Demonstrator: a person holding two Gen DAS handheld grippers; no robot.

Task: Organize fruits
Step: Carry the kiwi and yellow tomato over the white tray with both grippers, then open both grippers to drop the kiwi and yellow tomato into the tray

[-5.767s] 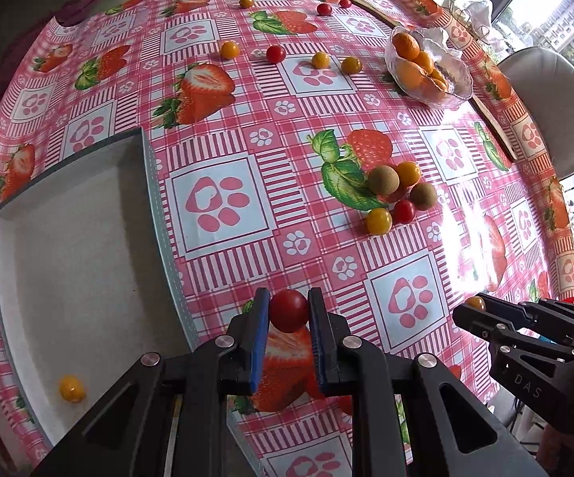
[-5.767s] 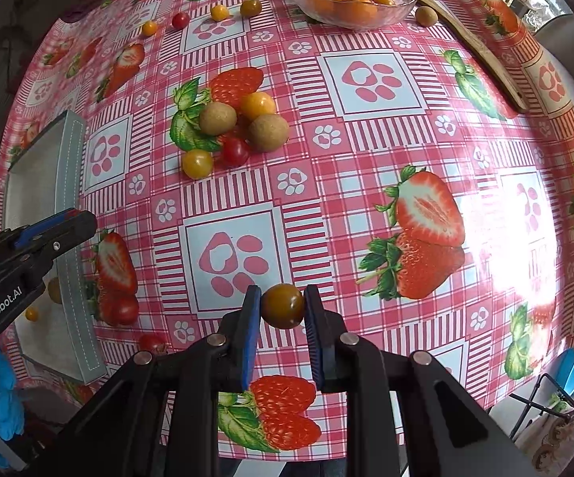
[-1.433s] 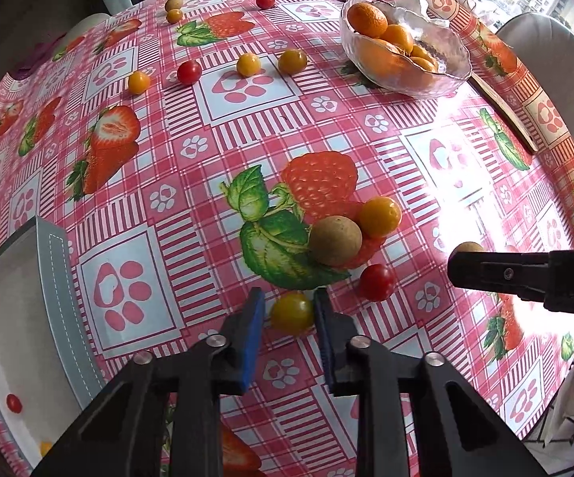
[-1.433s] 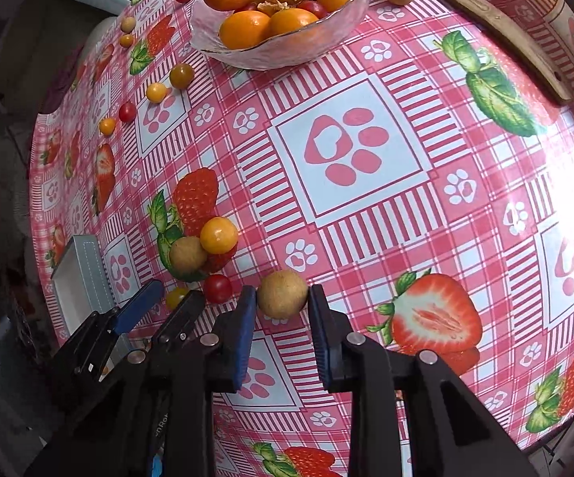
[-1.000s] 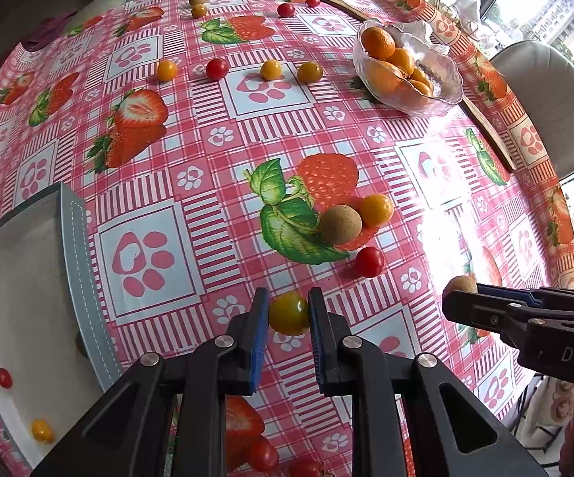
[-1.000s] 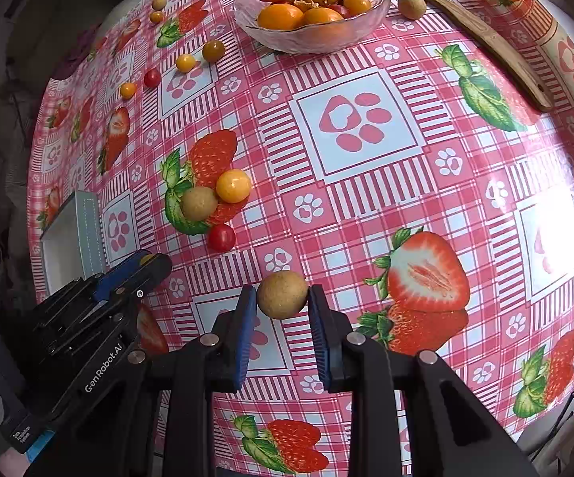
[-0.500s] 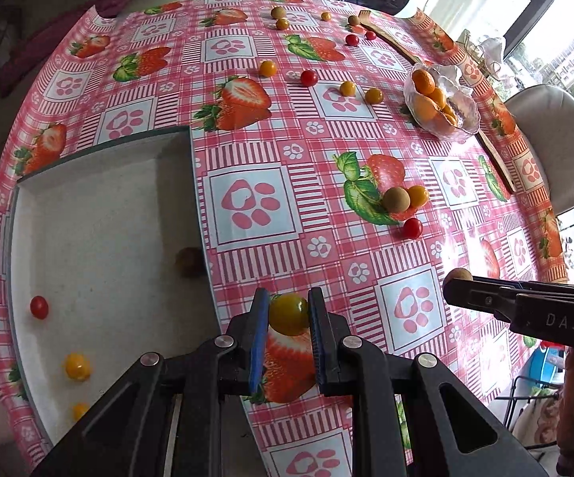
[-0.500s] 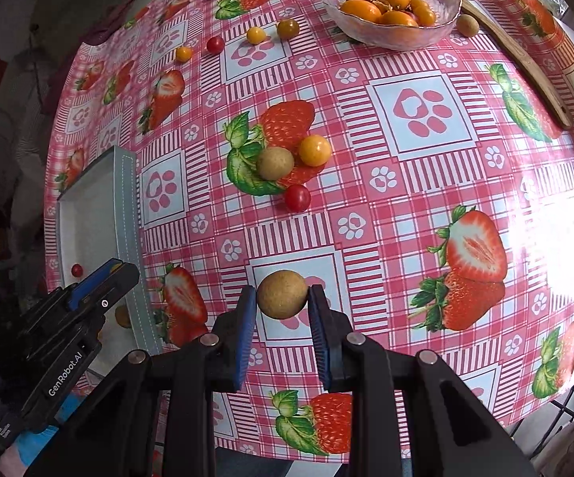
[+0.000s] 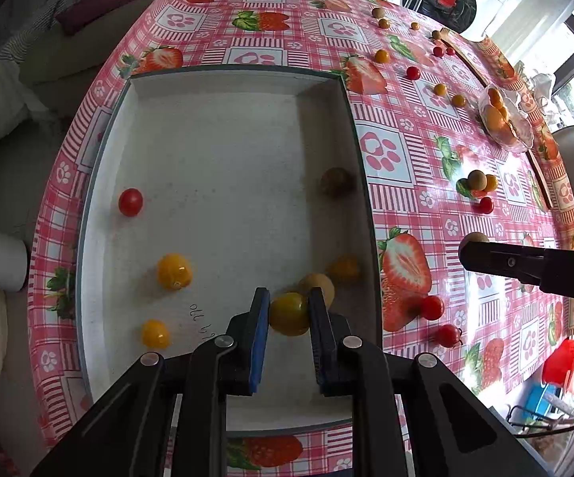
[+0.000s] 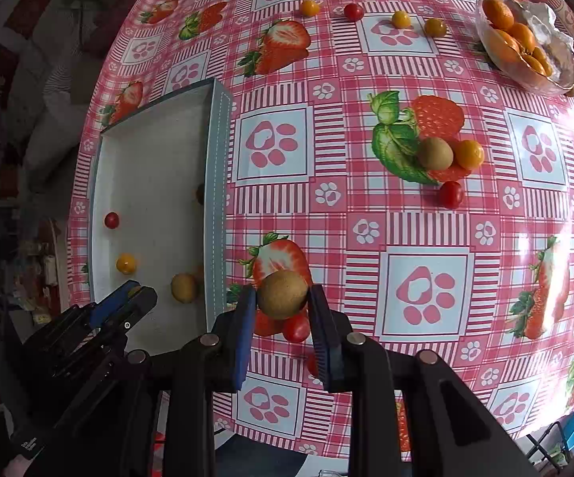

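Observation:
My left gripper is shut on a yellow-green cherry tomato and holds it over the near right part of the white tray. The tray holds a red tomato, two yellow ones and brown fruits. My right gripper is shut on a brown longan above the tablecloth, just right of the tray's wall. It also shows in the left wrist view.
A brown fruit, a yellow tomato and a red tomato lie together mid-table. A glass bowl of oranges stands far right. Several small tomatoes lie along the far side. Red tomatoes lie near the tray.
My left gripper has carried the yellow-green tomato left, from the tablecloth to over the tray. My right gripper has moved with the longan toward the tray's right wall.

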